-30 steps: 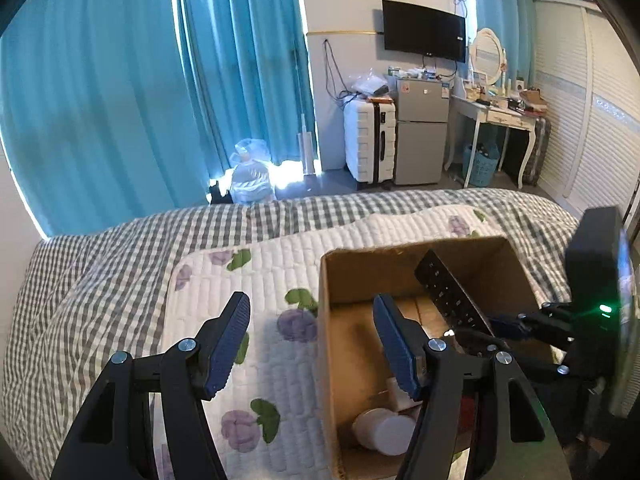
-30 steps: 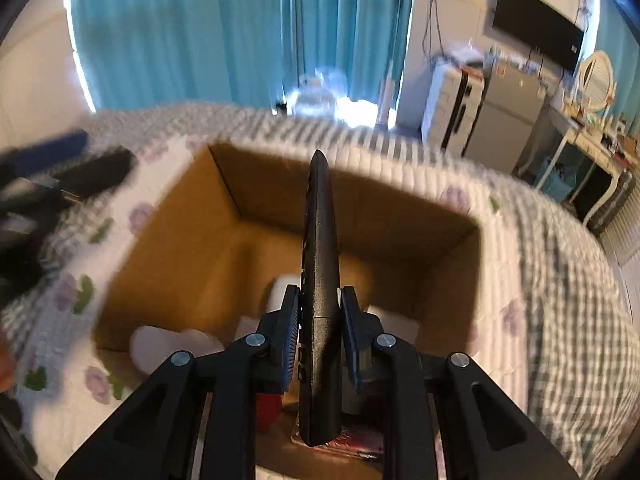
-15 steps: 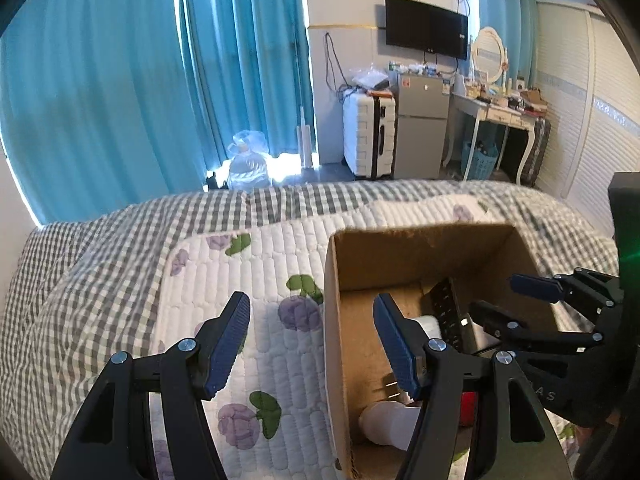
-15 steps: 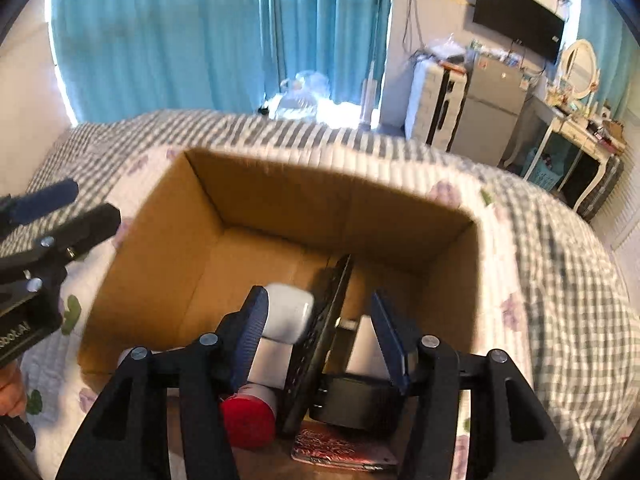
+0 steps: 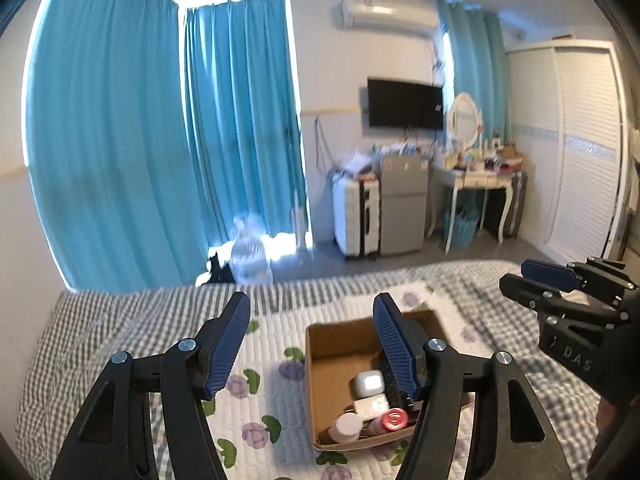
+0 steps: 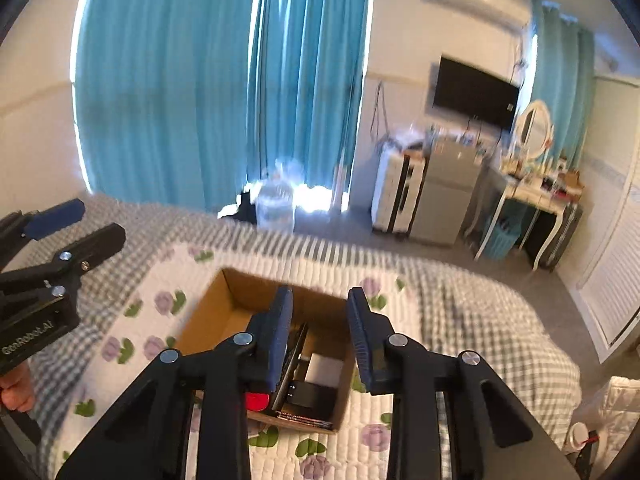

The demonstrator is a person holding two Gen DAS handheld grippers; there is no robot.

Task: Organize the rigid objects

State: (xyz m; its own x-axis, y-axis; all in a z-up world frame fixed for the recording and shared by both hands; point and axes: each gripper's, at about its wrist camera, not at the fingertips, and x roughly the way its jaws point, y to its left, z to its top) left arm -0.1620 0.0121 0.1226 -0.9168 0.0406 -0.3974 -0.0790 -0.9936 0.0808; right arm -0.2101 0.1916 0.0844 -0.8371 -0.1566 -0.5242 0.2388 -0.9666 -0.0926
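Observation:
An open cardboard box stands on the flowered quilt on the bed; it also shows in the right wrist view. Inside lie a black remote control, a white case, a white flat box, a red-capped item, a white-capped bottle and a black block. My left gripper is open and empty, well above the box. My right gripper is open and empty, above the box; it shows at the right of the left wrist view.
The bed has a grey checked cover and a flowered quilt. Beyond its far edge are blue curtains, a water jug, a white suitcase, a small fridge and a dressing table.
My right gripper opened and let the remote go into the box. Both grippers then rose and pulled back, so the box looks smaller and lower.

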